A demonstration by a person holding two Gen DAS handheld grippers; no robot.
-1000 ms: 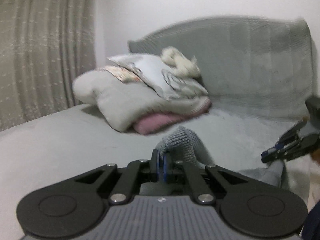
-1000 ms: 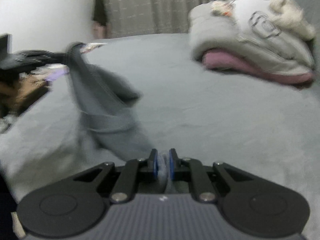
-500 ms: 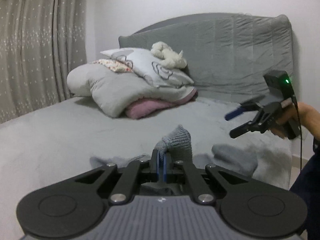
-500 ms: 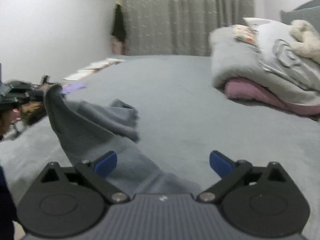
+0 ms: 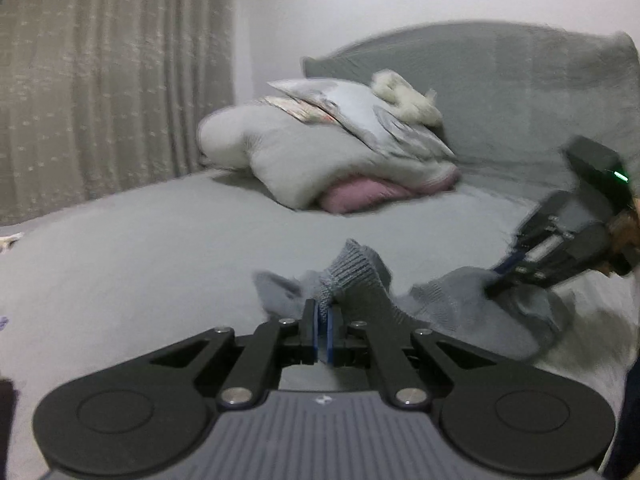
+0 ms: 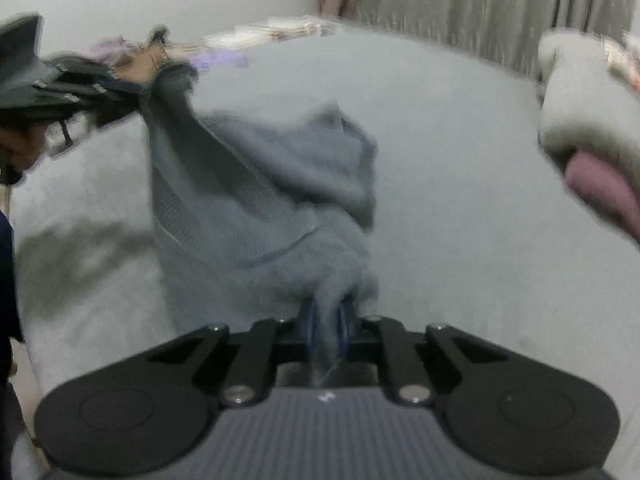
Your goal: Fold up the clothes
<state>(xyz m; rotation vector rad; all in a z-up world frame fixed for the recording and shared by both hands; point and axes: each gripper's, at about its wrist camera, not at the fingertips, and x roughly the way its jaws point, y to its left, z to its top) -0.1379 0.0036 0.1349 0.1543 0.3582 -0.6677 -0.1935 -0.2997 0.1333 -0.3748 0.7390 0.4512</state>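
A grey knit sweater [image 5: 356, 276] is stretched between both grippers just above the grey bed [image 5: 140, 248]. My left gripper [image 5: 322, 312] is shut on a ribbed edge of it, which sticks up past the pads. In the right wrist view the sweater [image 6: 260, 200] hangs in folds from the left gripper [image 6: 144, 84] at upper left down to my right gripper [image 6: 328, 316]. The right jaws are closing, with a bunch of the knit pinched between the blue pads. In the left wrist view the right gripper [image 5: 500, 280] bites into the cloth at the right.
A pile of pillows and blankets [image 5: 340, 160] with a plush toy [image 5: 404, 96] lies against the padded headboard [image 5: 500, 80]. Curtains [image 5: 100, 80] hang behind the bed. Papers [image 6: 280, 28] lie at the far bed edge. A person's hand holds the left gripper.
The right gripper opened wide and let go of the sweater, then came back down and closed on another part of it. The left gripper sank a little, still holding its edge.
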